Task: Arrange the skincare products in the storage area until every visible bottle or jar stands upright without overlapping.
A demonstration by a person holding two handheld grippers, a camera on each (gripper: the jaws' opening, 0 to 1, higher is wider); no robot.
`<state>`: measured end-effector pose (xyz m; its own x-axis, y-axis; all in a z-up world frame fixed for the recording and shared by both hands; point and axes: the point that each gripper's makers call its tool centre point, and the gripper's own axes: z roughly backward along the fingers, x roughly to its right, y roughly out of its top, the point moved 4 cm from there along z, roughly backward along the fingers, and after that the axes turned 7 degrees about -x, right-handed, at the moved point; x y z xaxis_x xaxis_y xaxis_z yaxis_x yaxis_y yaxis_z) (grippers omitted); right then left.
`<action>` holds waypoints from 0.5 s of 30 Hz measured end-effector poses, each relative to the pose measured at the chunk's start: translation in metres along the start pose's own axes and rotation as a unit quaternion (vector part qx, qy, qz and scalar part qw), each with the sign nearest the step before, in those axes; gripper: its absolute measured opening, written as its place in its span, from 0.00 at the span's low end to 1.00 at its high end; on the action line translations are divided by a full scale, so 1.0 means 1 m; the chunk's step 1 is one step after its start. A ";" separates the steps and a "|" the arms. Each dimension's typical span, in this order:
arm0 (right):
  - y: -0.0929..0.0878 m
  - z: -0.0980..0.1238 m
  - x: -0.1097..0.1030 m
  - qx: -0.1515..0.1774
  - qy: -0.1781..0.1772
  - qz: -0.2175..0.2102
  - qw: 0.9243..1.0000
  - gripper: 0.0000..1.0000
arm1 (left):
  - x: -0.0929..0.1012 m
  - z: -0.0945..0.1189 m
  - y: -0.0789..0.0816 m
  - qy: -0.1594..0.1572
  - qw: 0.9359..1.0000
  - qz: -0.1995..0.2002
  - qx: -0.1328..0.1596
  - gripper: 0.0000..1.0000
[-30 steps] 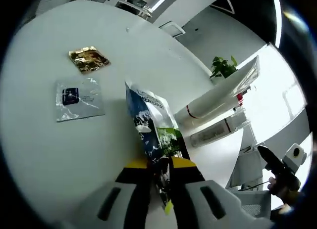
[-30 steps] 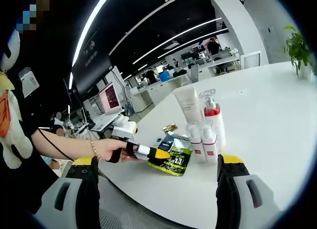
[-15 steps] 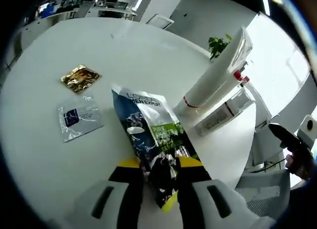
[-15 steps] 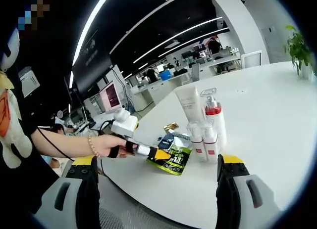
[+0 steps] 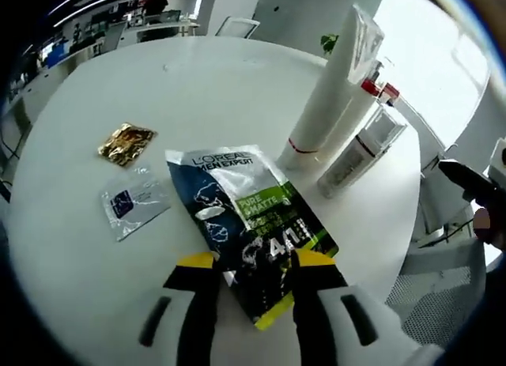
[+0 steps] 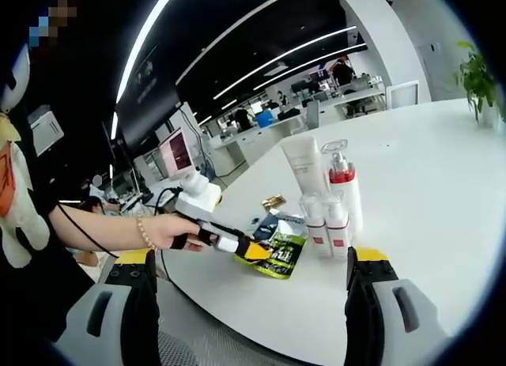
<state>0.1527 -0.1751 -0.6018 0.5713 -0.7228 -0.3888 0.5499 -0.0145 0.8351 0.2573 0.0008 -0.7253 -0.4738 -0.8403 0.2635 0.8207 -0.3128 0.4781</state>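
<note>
A blue, green and silver face-mask sachet [image 5: 245, 216] lies flat on the round white table [image 5: 71, 271]. Its near end sits between the jaws of my left gripper [image 5: 253, 263], which stand apart and open. From the right gripper view, that left gripper [image 6: 254, 250] hovers at the sachet [image 6: 281, 251], held by a person's hand. Behind it, a white tube [image 5: 332, 89] [image 6: 302, 164] stands upright against a pump bottle with a red collar [image 6: 341, 184]. Two small clear bottles [image 6: 312, 220] [image 6: 336, 224] stand before them. My right gripper [image 6: 251, 257] hangs open off the table edge, holding nothing.
A gold sachet [image 5: 125, 142] and a silver sachet with a dark label [image 5: 134, 208] lie flat to the left. A potted plant [image 6: 478, 77] stands at the far side. A mesh chair [image 5: 443, 303] sits beyond the table edge at the right.
The mask sachet went from held edge-on above the table to lying flat. The left jaws have spread apart. The right gripper has stayed put.
</note>
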 end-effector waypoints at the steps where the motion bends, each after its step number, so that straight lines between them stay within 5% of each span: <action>1: 0.000 0.000 0.000 0.000 0.000 0.001 1.000 1.00 | -0.001 0.000 0.000 0.001 1.000 -0.001 0.000 0.30; 9: 0.000 0.000 -0.001 0.000 -0.001 0.007 1.000 1.00 | -0.004 0.009 -0.005 0.016 1.000 -0.008 -0.005 0.33; 15: 0.001 0.000 -0.001 0.000 0.003 0.009 1.000 1.00 | -0.010 0.022 0.000 0.024 0.999 -0.023 0.024 0.42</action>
<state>0.1528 -0.1743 -0.6006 0.5848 -0.7189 -0.3758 0.5395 -0.0012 0.8420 0.2549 0.0195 -0.7096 -0.4945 -0.8456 0.2010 0.7817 -0.3315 0.5283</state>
